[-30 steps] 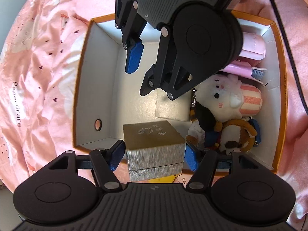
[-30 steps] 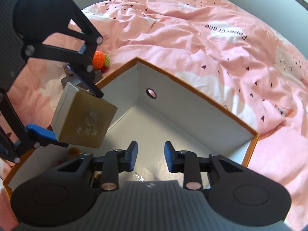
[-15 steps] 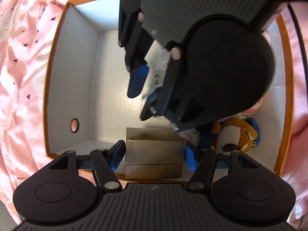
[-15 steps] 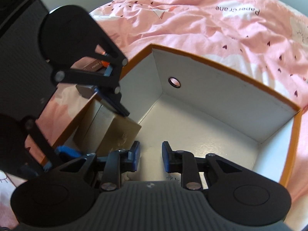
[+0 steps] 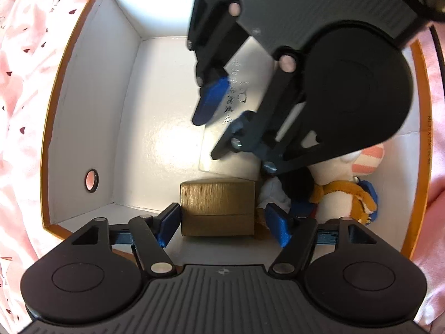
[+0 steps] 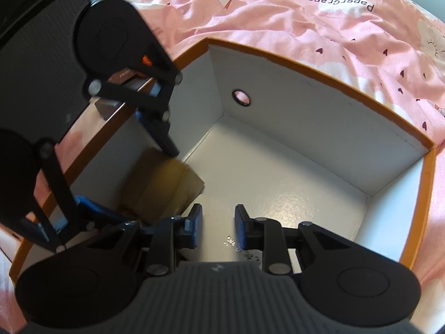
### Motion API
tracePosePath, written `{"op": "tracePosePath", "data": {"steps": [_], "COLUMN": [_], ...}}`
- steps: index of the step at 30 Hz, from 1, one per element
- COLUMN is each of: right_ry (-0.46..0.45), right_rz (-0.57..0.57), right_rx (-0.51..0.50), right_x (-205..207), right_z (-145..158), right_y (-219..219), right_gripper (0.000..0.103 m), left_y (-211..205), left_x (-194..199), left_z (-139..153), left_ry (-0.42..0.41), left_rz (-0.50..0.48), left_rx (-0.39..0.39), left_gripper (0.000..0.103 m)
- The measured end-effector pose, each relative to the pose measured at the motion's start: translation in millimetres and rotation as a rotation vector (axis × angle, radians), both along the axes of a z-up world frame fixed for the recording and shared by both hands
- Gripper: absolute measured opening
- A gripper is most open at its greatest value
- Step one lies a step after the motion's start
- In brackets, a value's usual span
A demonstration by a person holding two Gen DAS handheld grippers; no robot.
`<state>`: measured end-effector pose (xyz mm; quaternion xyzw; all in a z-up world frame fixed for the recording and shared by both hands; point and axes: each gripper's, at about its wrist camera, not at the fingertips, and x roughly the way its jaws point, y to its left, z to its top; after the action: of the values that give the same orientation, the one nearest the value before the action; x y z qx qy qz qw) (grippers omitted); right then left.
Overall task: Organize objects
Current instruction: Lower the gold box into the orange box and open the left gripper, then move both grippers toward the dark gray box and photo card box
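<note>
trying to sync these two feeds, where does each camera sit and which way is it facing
Left wrist: on the left gripper, looking down into the orange-rimmed box at the gold box and plush toys; the right gripper crosses above.
Right wrist: on the right gripper, facing the box's bare corner and the pink bedding; the left gripper shows at left.
Shared: box, gold box, both grippers.

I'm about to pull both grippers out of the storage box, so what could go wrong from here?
1. The left gripper has opened, but one of its fingers still sits right against the gold box; lifting at an angle might drag or tip it.
2. The right gripper hangs just above, so the two tools might collide.
3. The other left finger is close beside the plush toys and might snag them.
</note>
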<state>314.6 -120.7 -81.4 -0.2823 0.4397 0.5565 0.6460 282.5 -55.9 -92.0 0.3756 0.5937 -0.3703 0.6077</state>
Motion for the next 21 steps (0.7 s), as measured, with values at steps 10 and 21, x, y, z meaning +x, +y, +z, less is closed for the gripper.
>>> {"op": "tracePosePath", "data": {"steps": [10, 21], "right_ry": [-0.02, -0.158], "right_rz": [0.024, 0.024], "right_rx": [-0.012, 0.068], "right_x": [-17, -47], "right_z": [1, 50], "right_y": [2, 2], "right_gripper": [0.028, 0.037], "left_y": [14, 58], "left_x": [-6, -53], "left_z": [24, 101], "left_ry": [-0.06, -0.229], "left_rz": [0.034, 0.187], "left_rx": [-0.061, -0.109], "left_gripper": [0.08, 0.078]}}
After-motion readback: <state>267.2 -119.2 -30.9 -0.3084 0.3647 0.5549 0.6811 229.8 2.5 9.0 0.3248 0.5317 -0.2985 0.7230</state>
